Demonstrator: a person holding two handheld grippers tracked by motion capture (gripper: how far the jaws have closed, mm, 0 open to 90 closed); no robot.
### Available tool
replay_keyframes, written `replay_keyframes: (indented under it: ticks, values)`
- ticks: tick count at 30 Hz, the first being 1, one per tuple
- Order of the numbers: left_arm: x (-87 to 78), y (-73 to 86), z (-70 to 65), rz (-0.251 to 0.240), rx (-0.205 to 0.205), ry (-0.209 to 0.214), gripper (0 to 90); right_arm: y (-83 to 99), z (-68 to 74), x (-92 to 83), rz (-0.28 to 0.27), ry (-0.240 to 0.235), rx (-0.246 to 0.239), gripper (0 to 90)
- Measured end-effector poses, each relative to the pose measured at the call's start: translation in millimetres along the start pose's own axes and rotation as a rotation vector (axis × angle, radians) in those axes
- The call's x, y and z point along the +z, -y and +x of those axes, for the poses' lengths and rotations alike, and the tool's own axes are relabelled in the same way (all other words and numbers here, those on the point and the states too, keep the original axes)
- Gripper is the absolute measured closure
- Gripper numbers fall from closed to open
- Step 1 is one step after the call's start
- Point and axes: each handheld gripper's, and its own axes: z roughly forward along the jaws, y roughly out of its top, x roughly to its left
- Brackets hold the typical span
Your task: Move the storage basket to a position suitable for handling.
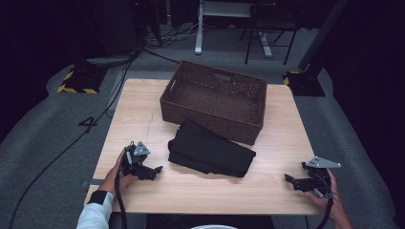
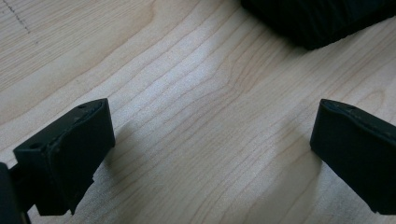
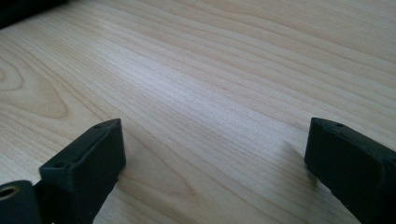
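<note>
High view: basket (image 1: 214,98) behind cloth (image 1: 211,149)

From my remote seat I'm scanning for anything readable, and the one clear mark is a dark figure 4 (image 1: 89,123) on the grey carpet (image 1: 47,143), at about nine o'clock from the table (image 1: 138,102). Out at ten o'clock, a floor base (image 1: 79,81) carries yellow-and-black hazard stripes, a warning marking without words, and there's a matching striped edge (image 1: 287,80) at about one o'clock. Looking along both sets of jaws now, I get bare wood grain with no lettering, and I can't pick out any label, brand or number on the other things in view.
</note>
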Motion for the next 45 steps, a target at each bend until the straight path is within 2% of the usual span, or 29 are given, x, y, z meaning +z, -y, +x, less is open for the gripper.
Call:
replay_keyframes:
  ticks: [9, 12, 14, 17, 19, 20, 21, 22, 23, 25, 27, 29, 30, 31, 32, 36, 39, 45]
  values:
    - [-0.6, 0.2, -0.2, 0.000, 0.007, -0.009, 0.5, -1.8, -0.5, 2.1, 0.008, -0.003, 0.007, 4.1]
    - [-0.7, 0.6, 0.0, -0.002, 0.008, 0.000, 0.6, -1.9, 0.8, 2.1, 0.009, -0.001, 0.008, 4.3]
    - [-1.2, -0.5, 0.1, 0.009, 0.020, 0.015, 0.8, -4.1, 2.2, 1.7, 0.030, -0.033, -0.021, 4.2]
    - [-2.1, -1.7, -0.6, 0.001, 0.017, 0.014, 5.6, -10.0, 4.8, 3.1, 0.071, -0.058, -0.048, 4.2]
    - [-3.7, -3.0, -1.8, -0.018, 0.030, 0.030, 16.3, -14.8, 8.6, 7.0, 0.080, -0.065, -0.054, 4.4]
    - [-4.0, -3.6, -2.4, -0.019, 0.033, 0.032, 17.5, -19.0, 12.5, 10.9, 0.074, -0.074, -0.062, 8.8]
    - [-4.1, -4.9, -3.1, -0.021, 0.044, 0.031, 17.5, -19.0, 12.5, 10.9, 0.074, -0.074, -0.062, 8.8]
    - [-4.7, -6.5, -4.7, -0.024, 0.048, 0.020, 14.9, -21.1, 14.4, 11.7, 0.066, -0.081, -0.063, 15.3]
    - [-5.9, -8.9, -6.5, -0.030, 0.057, 0.011, 17.8, -23.3, 16.0, 11.9, 0.056, -0.090, -0.068, 21.8]
    - [-10.1, -14.4, -9.5, -0.060, 0.066, 0.017, 16.4, -28.2, 19.7, 13.6, 0.043, -0.114, -0.065, 15.4]
    - [-14.4, -22.0, -13.1, -0.081, 0.084, 0.012, 16.7, -34.3, 25.3, 15.0, 0.028, -0.127, -0.071, 19.8]
    - [-18.0, -30.5, -17.0, -0.099, 0.097, -0.005, 16.7, -42.6, 33.9, 15.6, 0.010, -0.144, -0.092, 16.0]
    - [-19.0, -34.7, -18.6, -0.107, 0.099, -0.006, 16.7, -45.7, 37.2, 15.8, 0.001, -0.145, -0.099, 17.3]
    - [-19.8, -38.6, -20.1, -0.118, 0.097, -0.003, 16.7, -54.5, 45.8, 15.8, -0.025, -0.154, -0.110, 16.8]
    - [-20.1, -42.6, -21.0, -0.128, 0.100, 0.000, 16.7, -54.5, 45.8, 15.8, -0.025, -0.154, -0.110, 16.8]
    - [-18.8, -57.0, -24.9, -0.154, 0.111, 0.026, 16.3, -72.2, 62.7, 15.6, -0.082, -0.184, -0.123, 17.8]
    - [-15.3, -66.6, -27.6, -0.165, 0.115, 0.027, 16.4, -83.8, 73.7, 17.5, -0.114, -0.200, -0.124, 18.5]
    - [-5.5, -82.1, -22.7, -0.190, 0.076, 0.063, 16.6, -100.8, 94.0, 27.8, -0.132, -0.233, -0.128, 17.9]
